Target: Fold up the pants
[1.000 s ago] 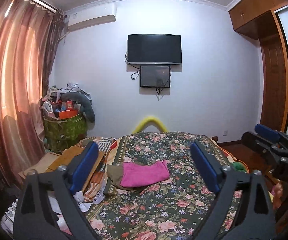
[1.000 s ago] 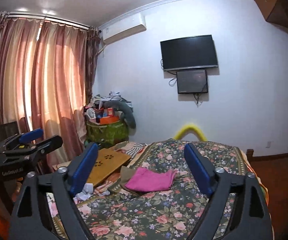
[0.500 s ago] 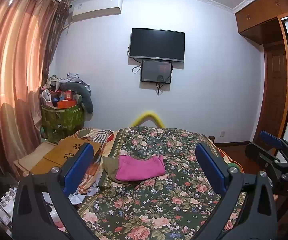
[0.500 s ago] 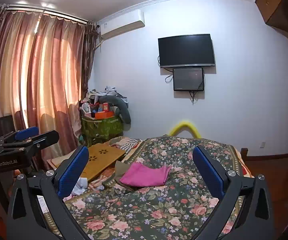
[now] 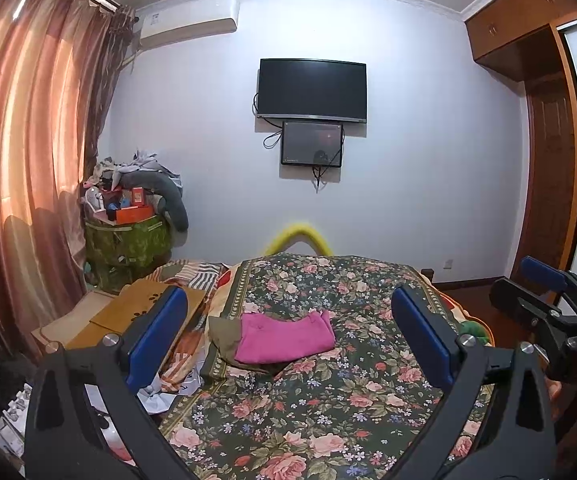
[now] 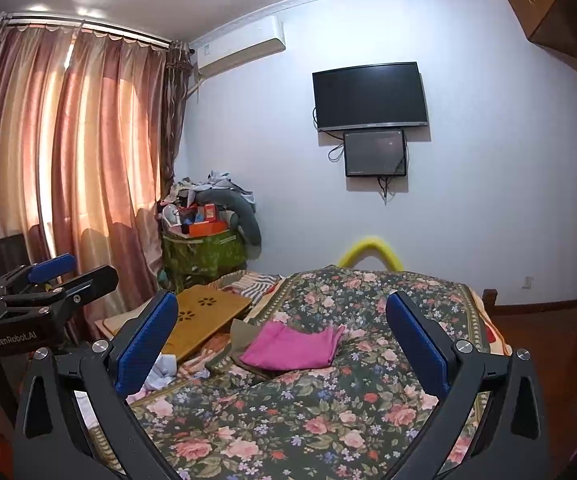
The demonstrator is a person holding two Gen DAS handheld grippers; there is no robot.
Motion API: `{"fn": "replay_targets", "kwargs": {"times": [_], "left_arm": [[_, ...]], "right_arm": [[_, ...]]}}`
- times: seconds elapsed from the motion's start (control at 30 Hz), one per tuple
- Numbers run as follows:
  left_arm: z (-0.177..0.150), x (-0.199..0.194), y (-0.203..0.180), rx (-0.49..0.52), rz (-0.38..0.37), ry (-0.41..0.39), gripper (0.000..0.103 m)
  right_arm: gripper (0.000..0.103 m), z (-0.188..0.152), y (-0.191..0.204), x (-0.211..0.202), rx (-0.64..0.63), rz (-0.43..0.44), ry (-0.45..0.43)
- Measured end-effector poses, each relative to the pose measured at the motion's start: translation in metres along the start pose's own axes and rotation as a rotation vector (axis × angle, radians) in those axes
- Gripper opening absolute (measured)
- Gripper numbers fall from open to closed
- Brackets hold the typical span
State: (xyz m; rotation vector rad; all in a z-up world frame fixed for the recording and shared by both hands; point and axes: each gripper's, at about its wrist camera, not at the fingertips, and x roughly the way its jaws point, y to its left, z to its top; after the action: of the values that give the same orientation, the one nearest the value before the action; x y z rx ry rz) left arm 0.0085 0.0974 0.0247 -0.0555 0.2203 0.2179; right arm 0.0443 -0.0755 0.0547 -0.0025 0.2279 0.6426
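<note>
Folded magenta pants [image 5: 284,338] lie on the floral bedspread [image 5: 328,408], on top of an olive-brown folded garment [image 5: 224,334]. They also show in the right wrist view [image 6: 294,346]. My left gripper [image 5: 286,340] is open and empty, held above the near part of the bed, well short of the pants. My right gripper [image 6: 282,340] is open and empty too, at a similar distance. Each gripper shows at the edge of the other's view: the right one [image 5: 548,300], the left one [image 6: 52,280].
A wooden lap table [image 6: 204,314] and loose cloths lie left of the bed. A green bin piled with clutter [image 5: 128,240] stands by the curtain [image 5: 28,160]. A TV [image 5: 312,90] hangs on the far wall. A wooden wardrobe [image 5: 548,160] is at right.
Both grippers have drawn back and risen slightly; the pants look a little farther and lower between the fingers. Both stay open. The pants have not moved.
</note>
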Motion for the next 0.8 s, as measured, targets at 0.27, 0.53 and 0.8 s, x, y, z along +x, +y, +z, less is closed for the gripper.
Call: {"fn": "replay_targets", "kwargs": {"times": [0.27, 0.53, 0.8], "left_arm": [[0.0004, 0.0, -0.0008, 0.006, -0.008, -0.001, 0.103], [-0.0001, 0.0005, -0.0003, 0.005, -0.021, 0.004, 0.103], [-0.0003, 0.001, -0.0025, 0.013, -0.022, 0.004, 0.103]], "right_arm": [[0.103, 0.0006, -0.0003, -0.0016, 0.001, -0.002, -0.001], [0.103, 0.0013, -0.0008, -0.0044, 0.008, 0.002, -0.001], [0.103, 0.0015, 0.0003, -0.0045, 0.011, 0.004, -0.002]]}}
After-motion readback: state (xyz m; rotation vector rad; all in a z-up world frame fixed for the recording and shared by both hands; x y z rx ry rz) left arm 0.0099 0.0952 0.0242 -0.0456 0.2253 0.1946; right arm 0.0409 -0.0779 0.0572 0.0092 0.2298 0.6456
